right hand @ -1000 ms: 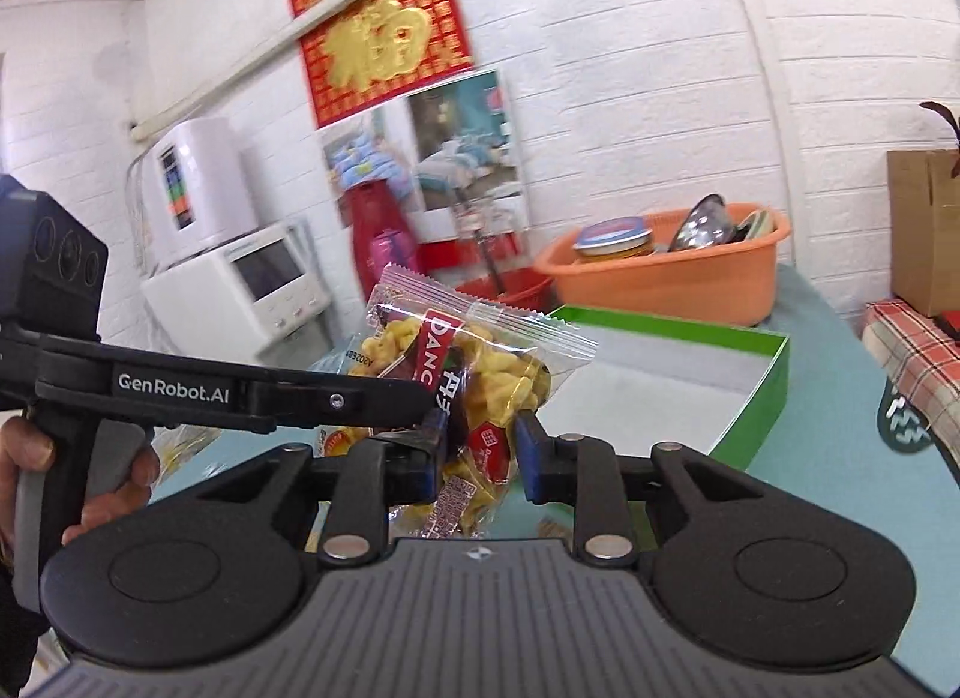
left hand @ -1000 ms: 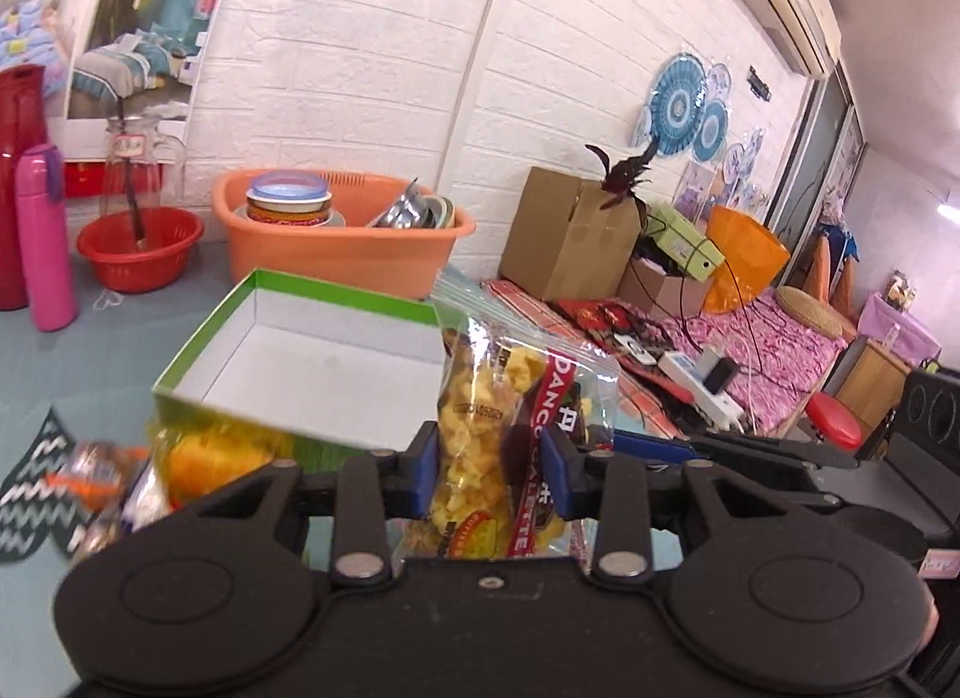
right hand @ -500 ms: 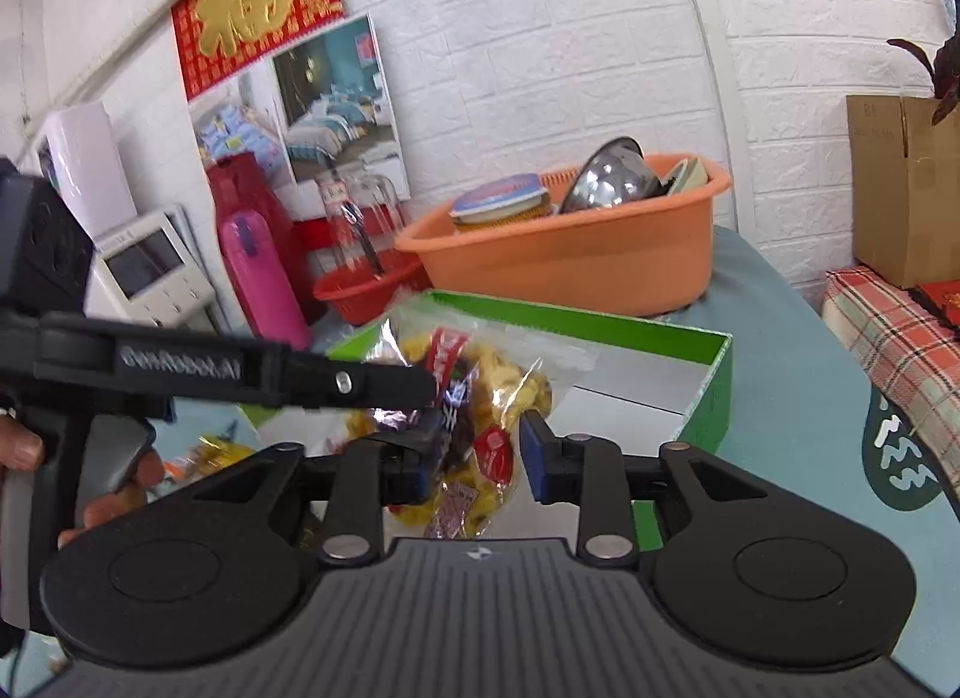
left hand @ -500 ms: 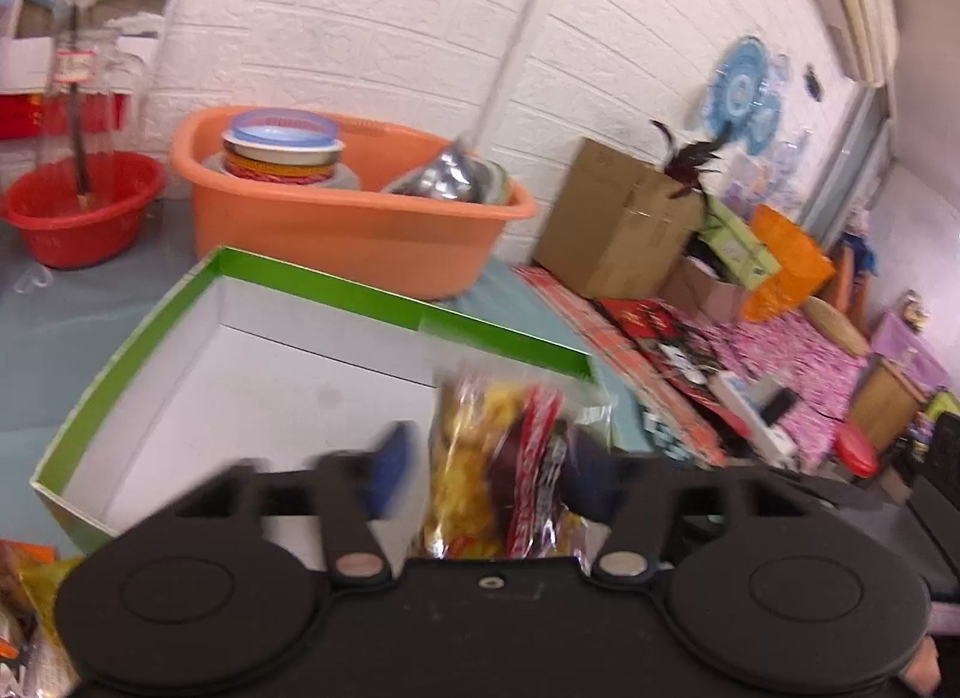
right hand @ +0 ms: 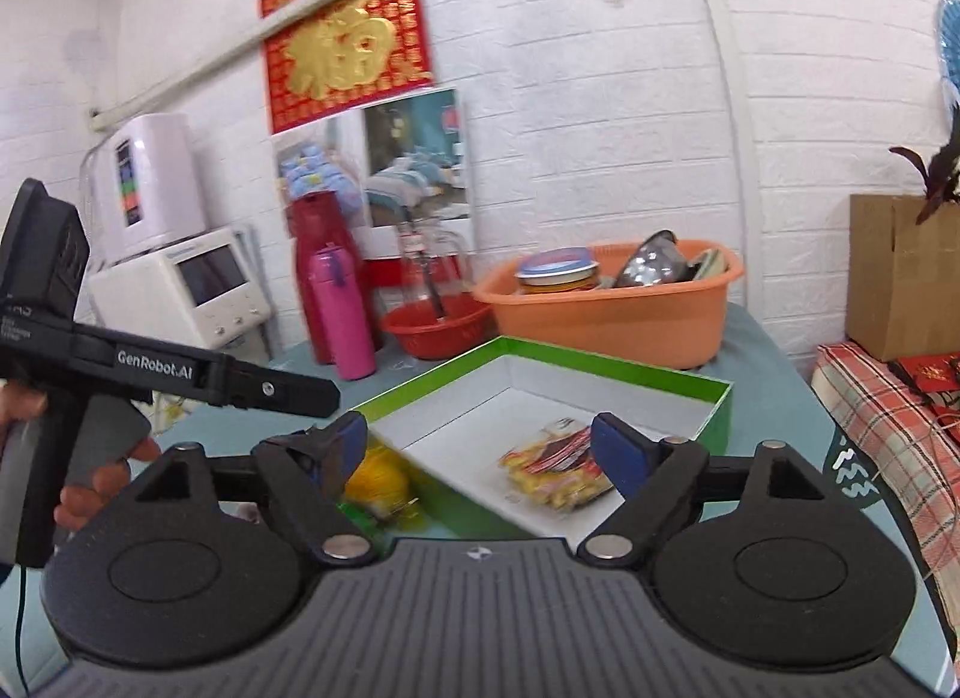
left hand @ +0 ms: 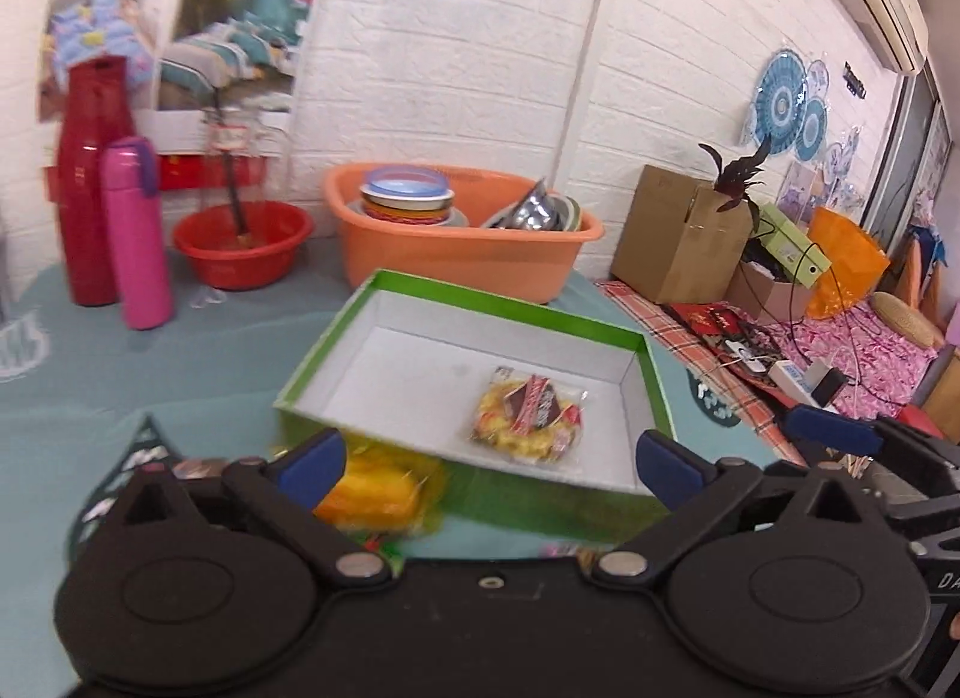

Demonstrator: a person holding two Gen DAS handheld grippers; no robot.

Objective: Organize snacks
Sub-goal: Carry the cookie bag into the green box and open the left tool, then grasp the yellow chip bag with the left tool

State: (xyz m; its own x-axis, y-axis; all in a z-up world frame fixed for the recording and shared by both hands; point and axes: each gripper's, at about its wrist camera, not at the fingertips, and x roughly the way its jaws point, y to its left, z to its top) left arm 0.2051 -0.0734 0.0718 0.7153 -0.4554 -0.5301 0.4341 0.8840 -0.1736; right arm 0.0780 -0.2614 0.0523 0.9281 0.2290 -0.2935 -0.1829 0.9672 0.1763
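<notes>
Left gripper [left hand: 486,461] jaws spread wide, empty, right gripper [right hand: 479,446] jaws likewise apart, clear snack bag [left hand: 528,417] lying flat inside green-rimmed box [left hand: 480,302], yellow snack pack [left hand: 372,491] on table [left hand: 150,362] beside box front wall.

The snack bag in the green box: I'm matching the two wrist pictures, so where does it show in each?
Left wrist: the snack bag lies flat on the floor of the green box, right of centre, between the open fingers.
Right wrist: the snack bag lies in the box's near part, partly behind the right fingertip.
Shared landmark: the orange basin behind the box.
</notes>
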